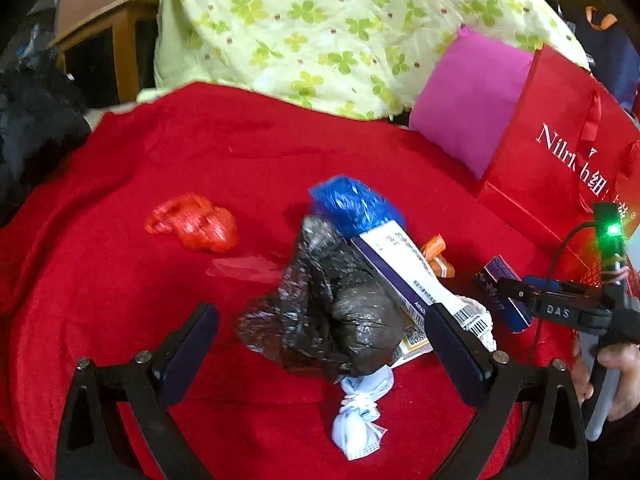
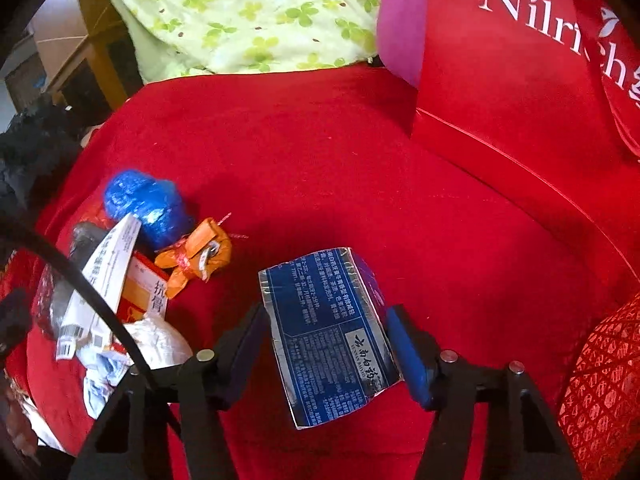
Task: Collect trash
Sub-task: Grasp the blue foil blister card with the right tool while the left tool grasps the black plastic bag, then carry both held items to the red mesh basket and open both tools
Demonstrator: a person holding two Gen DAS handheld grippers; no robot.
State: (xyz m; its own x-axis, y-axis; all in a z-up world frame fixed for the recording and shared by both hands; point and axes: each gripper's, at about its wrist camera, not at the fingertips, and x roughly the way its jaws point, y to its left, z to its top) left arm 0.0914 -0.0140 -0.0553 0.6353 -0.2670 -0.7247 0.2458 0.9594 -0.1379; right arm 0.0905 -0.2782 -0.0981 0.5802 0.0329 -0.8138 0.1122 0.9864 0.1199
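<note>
My left gripper [image 1: 320, 332] is open, its fingers on either side of a crumpled black plastic bag [image 1: 328, 312] on the red cloth [image 1: 160, 160]. Around the bag lie a blue plastic wad [image 1: 352, 204], a long white and purple box [image 1: 404, 268], a knotted white mask [image 1: 360, 416], an orange wrapper [image 1: 438, 256] and a red plastic wad [image 1: 196, 222]. My right gripper [image 2: 324, 340] is shut on a flattened blue box [image 2: 332, 332], held just above the cloth. That gripper and box also show in the left wrist view [image 1: 504, 292].
A red paper shopping bag [image 2: 520, 80] stands at the right, with a pink cushion [image 1: 472, 96] behind it. A green clover quilt [image 1: 320, 20] lies at the back. A red mesh item [image 2: 600, 384] is at the far right. Dark clothing [image 1: 32, 128] lies left.
</note>
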